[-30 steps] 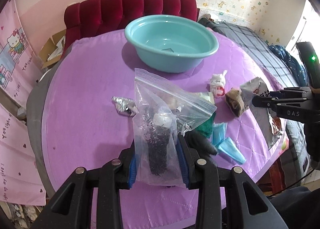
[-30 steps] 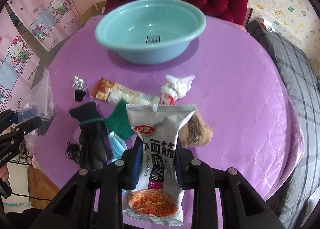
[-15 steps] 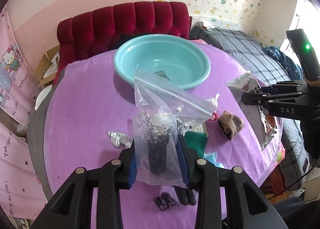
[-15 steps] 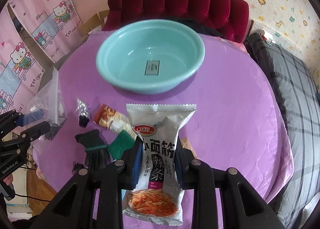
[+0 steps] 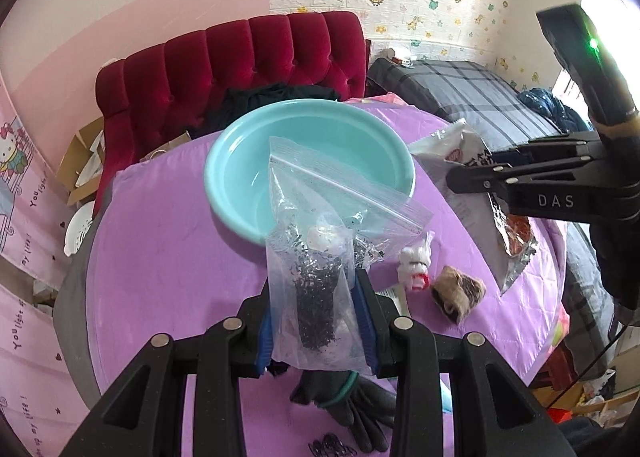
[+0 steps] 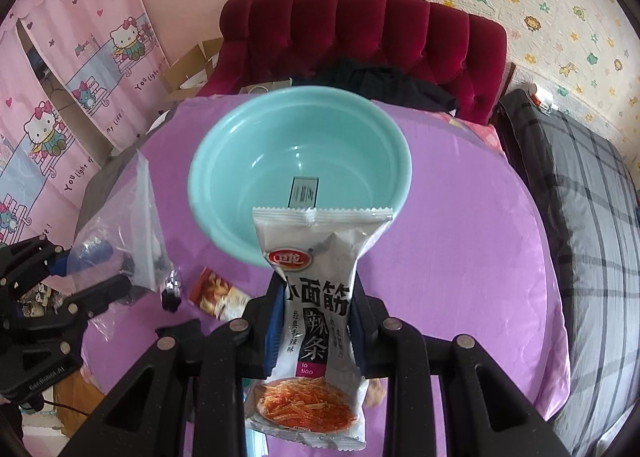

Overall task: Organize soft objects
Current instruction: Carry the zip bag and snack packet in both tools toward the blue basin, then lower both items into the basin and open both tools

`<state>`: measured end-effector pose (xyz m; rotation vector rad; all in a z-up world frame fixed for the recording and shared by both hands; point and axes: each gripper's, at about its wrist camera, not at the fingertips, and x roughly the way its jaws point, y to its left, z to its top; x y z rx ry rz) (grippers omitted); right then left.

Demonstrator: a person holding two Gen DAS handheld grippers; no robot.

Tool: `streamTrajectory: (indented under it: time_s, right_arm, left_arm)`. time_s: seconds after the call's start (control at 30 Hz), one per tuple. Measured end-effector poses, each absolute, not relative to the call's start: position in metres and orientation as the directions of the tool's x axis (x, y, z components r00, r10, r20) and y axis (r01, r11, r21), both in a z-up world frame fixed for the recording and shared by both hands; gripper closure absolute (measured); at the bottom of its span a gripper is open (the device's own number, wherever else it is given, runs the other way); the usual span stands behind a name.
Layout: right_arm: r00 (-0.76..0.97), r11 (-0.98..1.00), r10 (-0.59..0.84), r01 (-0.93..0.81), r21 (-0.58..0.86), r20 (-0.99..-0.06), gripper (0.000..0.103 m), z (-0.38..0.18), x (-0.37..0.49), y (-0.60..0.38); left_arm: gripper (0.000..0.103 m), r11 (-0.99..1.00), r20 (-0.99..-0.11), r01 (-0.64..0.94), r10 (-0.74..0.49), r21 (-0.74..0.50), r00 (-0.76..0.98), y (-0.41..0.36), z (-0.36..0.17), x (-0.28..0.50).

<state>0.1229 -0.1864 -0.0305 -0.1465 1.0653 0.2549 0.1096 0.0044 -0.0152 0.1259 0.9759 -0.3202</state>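
We pinch a limp, slippery zip bag (image 5: 316,289) mid-body in the left hand-held gripper (image 5: 316,321), a light, crinkly snack packet (image 6: 314,297) clamped likewise in the right hand-held gripper (image 6: 314,321).

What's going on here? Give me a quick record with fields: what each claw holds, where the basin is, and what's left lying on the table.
left gripper: shut on clear zip bag with dark contents
right gripper: shut on snack packet
basin: teal, on purple table, nothing in it but a label
on table: black gloves, brown lump, small white toy, second snack wrapper
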Motion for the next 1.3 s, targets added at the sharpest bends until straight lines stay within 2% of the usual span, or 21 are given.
streamTrajectory:
  time_s: [0.67,1.3]
  right_arm:
    - [0.462,0.959,0.19,-0.277,0.063,-0.866,0.073,-0.038,0.229,-0.177]
    - [0.425,0.969,0.18,-0.233,0.085,-0.887,0.072,-0.098,0.302,-0.173]
  left_arm:
    - [0.065,0.946,-0.84,0.317,-0.226,-0.069,0.492,-0.006,-0.036,0.202]
    - [0.065,0.946,-0.866,0.315,-0.216,-0.072,0.451,-0.015,-0.096,0.269]
